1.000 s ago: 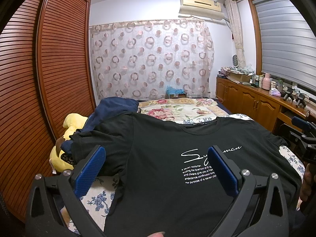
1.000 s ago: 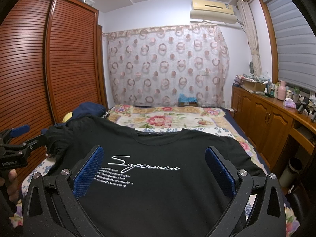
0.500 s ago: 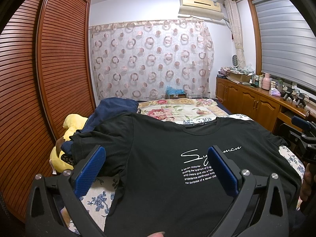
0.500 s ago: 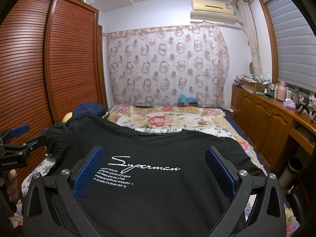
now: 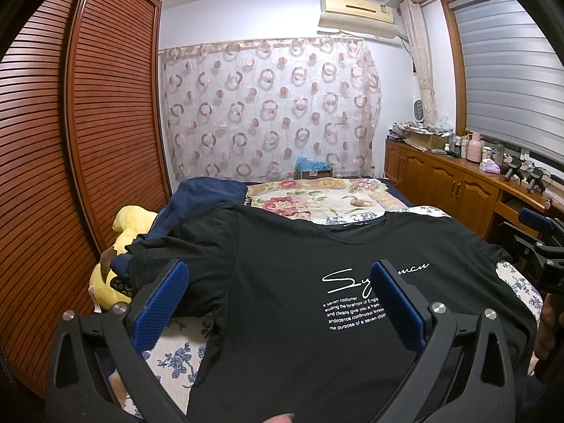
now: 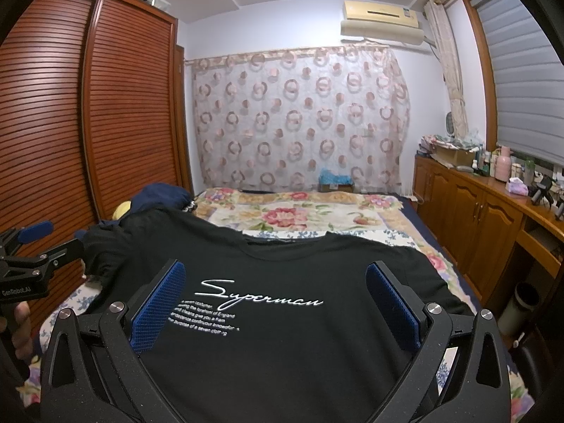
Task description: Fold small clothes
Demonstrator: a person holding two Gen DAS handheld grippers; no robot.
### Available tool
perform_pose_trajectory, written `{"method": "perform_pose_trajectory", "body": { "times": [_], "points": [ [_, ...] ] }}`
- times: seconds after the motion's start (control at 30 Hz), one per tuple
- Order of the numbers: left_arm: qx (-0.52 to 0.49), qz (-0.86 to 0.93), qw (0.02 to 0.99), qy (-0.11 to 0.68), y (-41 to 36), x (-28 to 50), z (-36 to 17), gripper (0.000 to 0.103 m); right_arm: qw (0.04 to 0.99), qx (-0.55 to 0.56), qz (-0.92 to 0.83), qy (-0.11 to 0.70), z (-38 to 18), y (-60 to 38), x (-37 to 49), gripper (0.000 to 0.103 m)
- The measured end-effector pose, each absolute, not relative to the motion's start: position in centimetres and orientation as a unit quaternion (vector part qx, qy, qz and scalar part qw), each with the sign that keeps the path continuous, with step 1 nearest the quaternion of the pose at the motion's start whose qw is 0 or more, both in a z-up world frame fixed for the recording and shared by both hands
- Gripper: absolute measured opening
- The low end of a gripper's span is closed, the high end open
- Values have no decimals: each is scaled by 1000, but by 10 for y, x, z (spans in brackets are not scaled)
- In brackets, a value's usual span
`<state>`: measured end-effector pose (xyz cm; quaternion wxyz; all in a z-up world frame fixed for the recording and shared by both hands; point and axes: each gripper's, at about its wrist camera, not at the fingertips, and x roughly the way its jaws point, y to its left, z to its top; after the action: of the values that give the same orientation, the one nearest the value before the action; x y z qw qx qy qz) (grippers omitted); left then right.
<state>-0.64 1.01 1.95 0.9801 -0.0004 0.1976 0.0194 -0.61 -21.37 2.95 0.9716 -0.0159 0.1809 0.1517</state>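
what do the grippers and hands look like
Both the left gripper and right gripper are matte black plastic with triangular cutouts, silver pivot screws, and two fingers faced with ribbed blue pads. White "GenRobot.AI" lettering marks the left one's side. Bare hands grip the handles; no sleeves or cables show.

You have one black T-shirt [image 5: 289,317] in front of you, spread front-up and unfolded across the lower half of the frame in both wrist views [image 6: 282,352]. Its round neckline points toward the top of the frame, its hem runs off the bottom edge. White script reading "Superman" crosses the chest, with a few lines of small white print beneath it. In the left wrist view, one short sleeve reaches toward the centre left, slightly rumpled; the other reaches toward the right edge.
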Motion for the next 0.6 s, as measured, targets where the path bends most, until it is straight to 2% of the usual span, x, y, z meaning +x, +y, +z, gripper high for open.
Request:
{"method": "perform_pose_trajectory", "body": {
  "times": [0.6],
  "points": [
    [-16,20,969,244,57,15,-8,103,957,-26,186,220,8,-200,12,103]
  ]
}}
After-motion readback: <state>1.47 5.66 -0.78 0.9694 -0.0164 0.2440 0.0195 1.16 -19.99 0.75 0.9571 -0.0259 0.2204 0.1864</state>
